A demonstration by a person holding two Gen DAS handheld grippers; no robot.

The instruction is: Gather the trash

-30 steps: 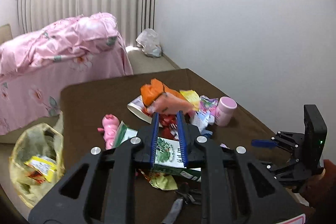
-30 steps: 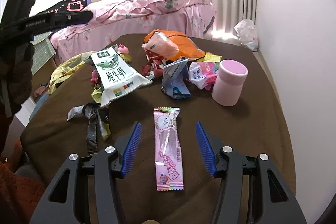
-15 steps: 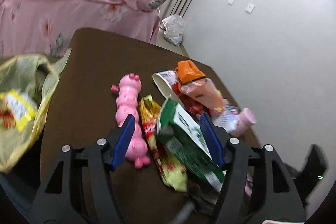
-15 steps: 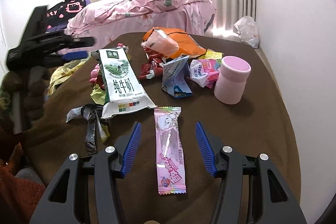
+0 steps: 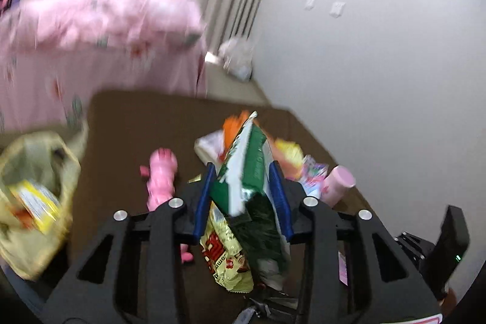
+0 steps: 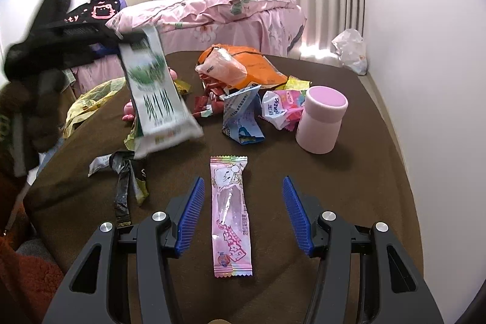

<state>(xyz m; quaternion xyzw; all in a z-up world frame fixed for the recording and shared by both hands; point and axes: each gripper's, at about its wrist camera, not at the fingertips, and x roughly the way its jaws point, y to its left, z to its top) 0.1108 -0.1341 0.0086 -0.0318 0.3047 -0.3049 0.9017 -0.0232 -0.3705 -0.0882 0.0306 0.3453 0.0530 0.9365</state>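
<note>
At table's twelve o'clock my left gripper [image 5: 243, 196] closing on milk carton [image 5: 249, 172], lifted for bagging | right gripper [image 6: 241, 214] wide, straddling pink wrapper [image 6: 231, 217]

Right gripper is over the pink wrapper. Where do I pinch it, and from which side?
Pinch the pink wrapper across its narrow width near the middle, coming straight down from above. It lies flat on the table, lengthwise between the open fingers of the right gripper, so the pads already face its long edges.

"nex" is read on the crumpled tissue packet [image 6: 275, 108]; "tty" is seen on the black garment [image 6: 91, 9].
</note>
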